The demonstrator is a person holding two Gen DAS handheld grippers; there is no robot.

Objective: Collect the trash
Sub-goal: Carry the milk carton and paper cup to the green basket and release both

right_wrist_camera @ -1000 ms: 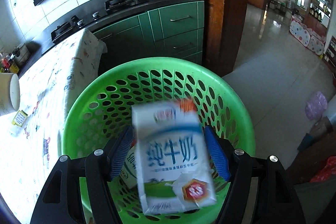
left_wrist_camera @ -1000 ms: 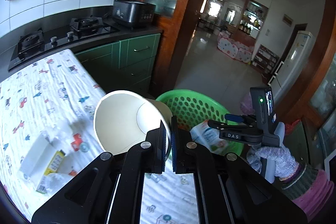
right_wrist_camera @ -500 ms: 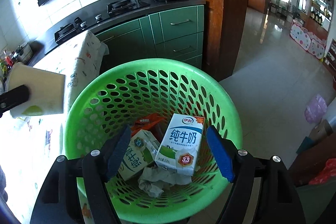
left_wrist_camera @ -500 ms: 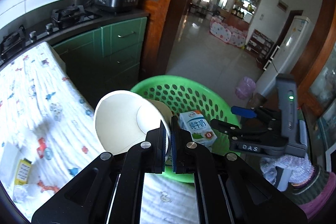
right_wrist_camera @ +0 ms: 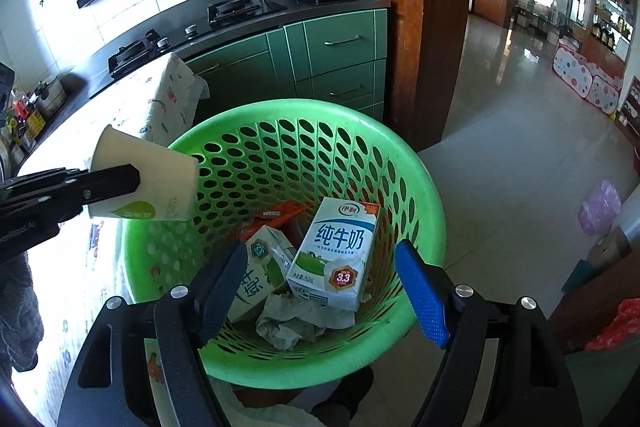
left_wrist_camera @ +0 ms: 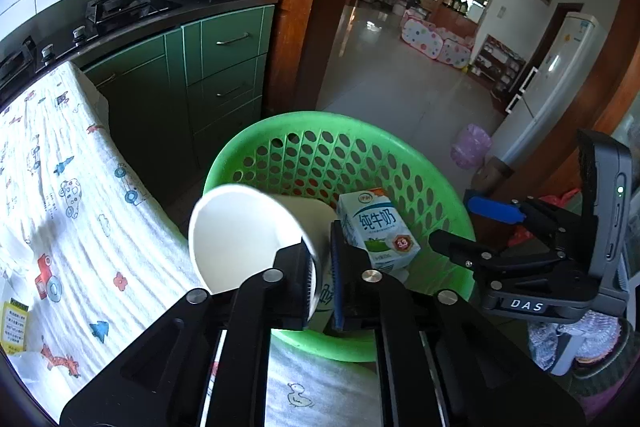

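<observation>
The counter [left_wrist_camera: 80, 211], covered by a white cloth printed with cartoon vehicles, is seen to the left of both tongs. A green perforated basket [right_wrist_camera: 424, 195] is set just ahead of and below the right tongs [right_wrist_camera: 320, 291], at the cloth's edge. In it, ahead of the right tongs, a blue-and-white milk carton [right_wrist_camera: 336, 251] is propped on a second, green-and-white carton [right_wrist_camera: 264, 267]; crumpled paper [right_wrist_camera: 296, 323] is seen under them and an orange wrapper [right_wrist_camera: 276, 215] behind them. The right tongs are spread wide over the basket, nothing between the blue pads [right_wrist_camera: 420, 299].

A white paper cup [left_wrist_camera: 248, 231] is lying on its side in the left tongs [left_wrist_camera: 322, 267], mouth toward the camera, base over the basket's near rim. The cup wall is caught between the pads. The left tongs have just been opening, a narrow gap now visible beside the wall; whether the wall is still pressed cannot be told. A yellow label [left_wrist_camera: 14, 323] is seen on the cloth far left of the left tongs.
</observation>
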